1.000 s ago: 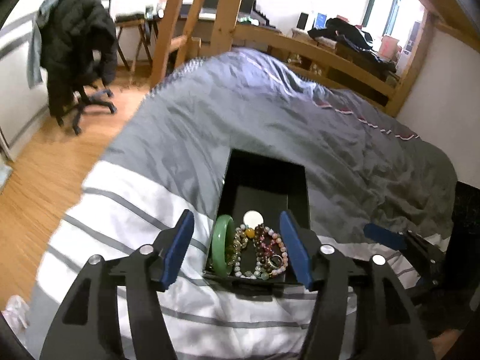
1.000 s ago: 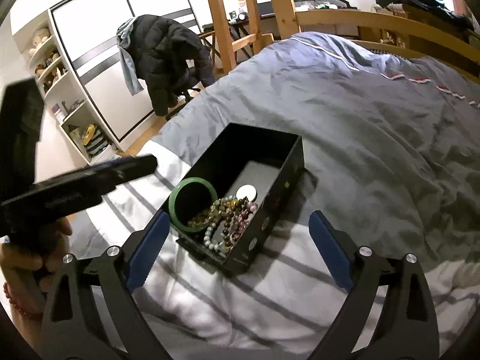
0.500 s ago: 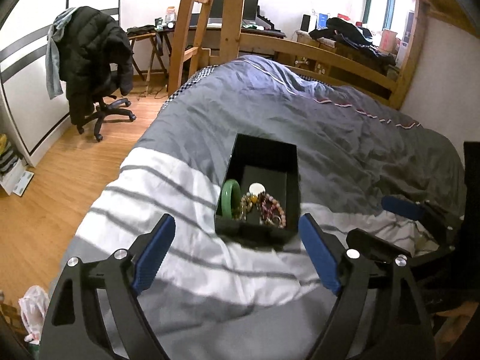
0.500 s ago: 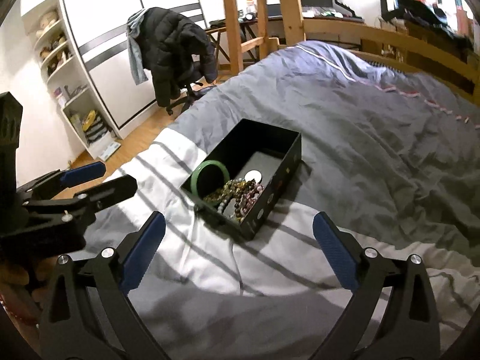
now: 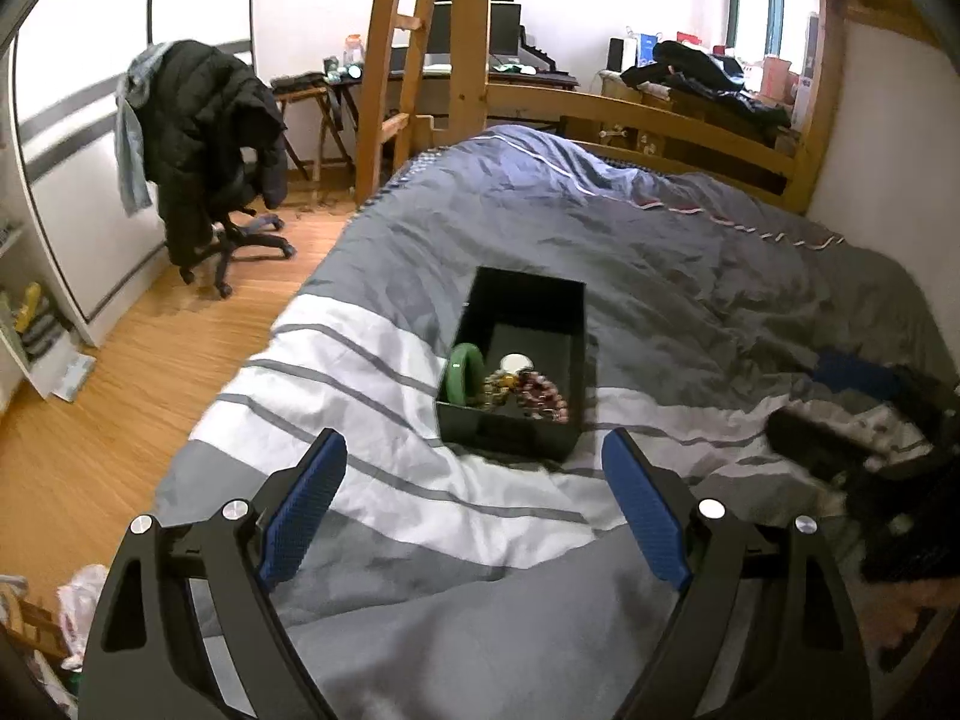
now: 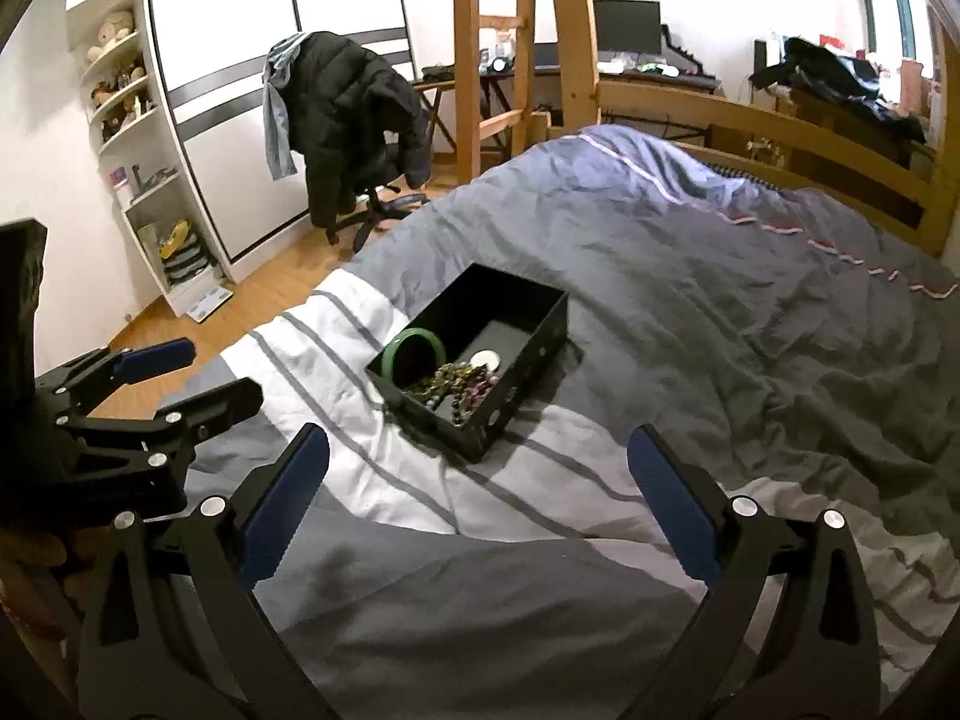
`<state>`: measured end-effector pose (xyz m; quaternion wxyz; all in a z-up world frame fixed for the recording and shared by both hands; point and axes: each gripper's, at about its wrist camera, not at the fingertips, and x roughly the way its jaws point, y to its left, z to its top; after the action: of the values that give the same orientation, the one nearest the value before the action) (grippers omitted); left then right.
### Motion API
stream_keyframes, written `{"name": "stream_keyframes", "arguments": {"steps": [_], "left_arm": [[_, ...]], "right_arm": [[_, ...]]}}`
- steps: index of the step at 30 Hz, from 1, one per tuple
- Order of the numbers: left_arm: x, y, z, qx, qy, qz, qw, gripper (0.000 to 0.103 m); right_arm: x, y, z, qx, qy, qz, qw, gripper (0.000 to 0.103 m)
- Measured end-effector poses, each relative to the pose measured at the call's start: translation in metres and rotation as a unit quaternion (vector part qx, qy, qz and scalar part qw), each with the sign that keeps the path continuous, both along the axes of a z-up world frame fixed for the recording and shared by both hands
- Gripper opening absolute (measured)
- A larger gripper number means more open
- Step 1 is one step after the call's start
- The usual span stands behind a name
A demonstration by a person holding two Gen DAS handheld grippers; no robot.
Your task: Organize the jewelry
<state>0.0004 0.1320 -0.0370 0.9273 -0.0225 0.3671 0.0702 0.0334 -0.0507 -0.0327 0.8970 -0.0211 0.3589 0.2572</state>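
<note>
A black open box point(image 5: 543, 300) point(image 6: 540, 333) sits on the bed's grey and white striped duvet point(image 5: 384, 480). Inside it lie a green bangle point(image 5: 465, 369) point(image 6: 414, 348), beaded bracelets point(image 5: 534, 393) point(image 6: 453, 384) and a small white round piece point(image 5: 515, 362) point(image 6: 483, 358). My left gripper point(image 5: 474, 480) is open and empty, held back from the box's near end. My right gripper point(image 6: 477, 468) is open and empty, also short of the box. The right gripper shows at the right of the left wrist view point(image 5: 864, 414), and the left gripper at the left of the right wrist view point(image 6: 150, 384).
A wooden bed frame and ladder point(image 5: 462, 42) stand behind the bed. An office chair with a black jacket point(image 5: 204, 138) stands on the wood floor to the left. White shelves point(image 6: 138, 168) line the left wall. A cluttered desk point(image 5: 510, 69) is at the back.
Both grippers have pulled back from the box, so it looks smaller and farther away. The left gripper has opened wider. The box and jewelry have not moved.
</note>
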Motion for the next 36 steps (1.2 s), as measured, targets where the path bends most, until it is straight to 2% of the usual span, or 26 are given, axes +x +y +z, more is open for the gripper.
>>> {"name": "stream_keyframes", "arguments": {"steps": [4,7,13,21,29,36], "left_arm": [[-0.002,0.007,-0.006,0.027,-0.007,0.020,0.9994,0.086],[-0.002,0.013,-0.008,0.023,-0.009,0.022,0.9994,0.086],[0.003,0.011,-0.020,0.045,-0.007,0.010,0.9989,0.086],[0.009,0.020,-0.029,0.019,-0.006,0.013,0.9997,0.086],[0.008,0.017,-0.030,0.022,-0.018,0.011,0.9995,0.086],[0.009,0.015,-0.031,0.025,-0.020,0.008,0.9994,0.086]], "right_arm": [[0.002,-0.004,-0.003,0.003,0.006,-0.005,1.000,0.099],[0.004,-0.004,-0.004,0.006,0.008,-0.004,1.000,0.099],[0.005,-0.002,-0.007,0.005,0.010,-0.002,1.000,0.099],[0.005,0.001,-0.009,0.006,0.007,-0.002,1.000,0.099],[0.000,0.003,-0.010,-0.016,-0.009,-0.002,1.000,0.099],[0.002,-0.001,-0.010,-0.006,-0.005,-0.012,1.000,0.099]]}}
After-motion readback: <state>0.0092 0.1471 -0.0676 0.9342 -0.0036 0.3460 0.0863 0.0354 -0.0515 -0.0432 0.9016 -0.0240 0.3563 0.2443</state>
